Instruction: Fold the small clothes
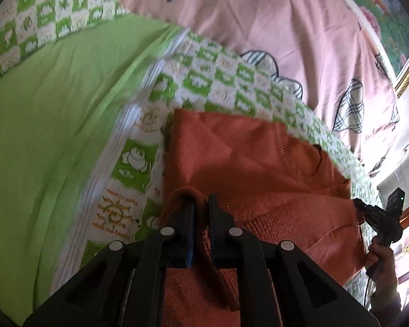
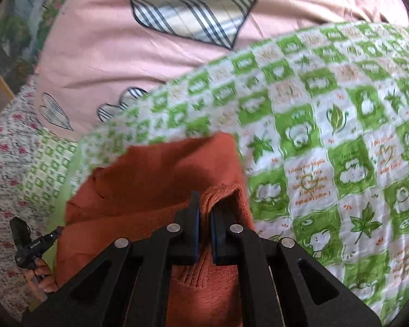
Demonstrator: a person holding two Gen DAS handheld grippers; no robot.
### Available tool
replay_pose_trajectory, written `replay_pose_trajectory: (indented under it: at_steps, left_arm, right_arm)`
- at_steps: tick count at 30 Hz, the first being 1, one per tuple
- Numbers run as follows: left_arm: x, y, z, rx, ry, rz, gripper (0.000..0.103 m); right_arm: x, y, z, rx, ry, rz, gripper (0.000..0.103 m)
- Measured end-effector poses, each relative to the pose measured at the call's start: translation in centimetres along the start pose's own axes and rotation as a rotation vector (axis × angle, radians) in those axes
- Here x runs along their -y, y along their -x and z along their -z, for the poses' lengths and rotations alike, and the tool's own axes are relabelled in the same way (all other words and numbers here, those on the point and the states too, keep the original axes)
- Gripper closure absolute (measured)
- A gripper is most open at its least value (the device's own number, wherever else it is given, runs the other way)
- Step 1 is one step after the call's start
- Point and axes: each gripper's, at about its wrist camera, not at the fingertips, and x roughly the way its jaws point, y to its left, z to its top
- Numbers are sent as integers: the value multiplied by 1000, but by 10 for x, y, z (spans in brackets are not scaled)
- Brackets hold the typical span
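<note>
Pinching the rust-orange knit sweater at two spots, we are holding it stretched above the bed. Our left claw is pressing its flat black jaws together on a rolled, ribbed edge of the knit, and the wool is bunching into a soft lump at the tips. Our right claw is clamping another ribbed hem fold in the same way, with the thick fabric humping up between its blue-lined pads. The sweater is draping loosely between both claws, showing a coarse waffle-like weave near us and a smoother, fuzzier face farther off. Beneath it a quilted green-and-white checked cover with printed bears and leaves is lying, slightly puckered. Beyond, a smooth pink duvet with plaid heart patches is spreading in gentle creases.
</note>
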Motion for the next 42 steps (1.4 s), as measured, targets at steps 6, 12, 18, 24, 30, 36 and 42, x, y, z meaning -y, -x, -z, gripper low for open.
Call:
replay_pose_trajectory:
  at_steps: [6, 12, 18, 24, 30, 36, 42]
  left_arm:
    - [21, 37, 37, 2, -86, 27, 69]
    - [74, 32, 80, -95, -175, 136, 67]
    - [120, -12, 79, -186, -340, 67, 63]
    - [105, -39, 22, -207, -355, 16, 77]
    - [83, -38, -46, -93, -239, -63, 76]
    - [56, -16, -77, 37, -115, -169, 47]
    - [38, 8, -44, 53, -70, -171, 46]
  right_arm:
    - [-7, 39, 21, 73, 43, 19, 56]
    - [-67, 47, 62, -25, 247, -136, 56]
    - [-123, -8, 87, -250, 512, -200, 56]
    - [-91, -40, 32, -182, 429, -10, 61]
    - [-51, -32, -21, 23, 243, 55, 62]
    - [-38, 2, -32, 173, 126, 80, 60]
    - [-47, 24, 0, 121, 186, 3, 60]
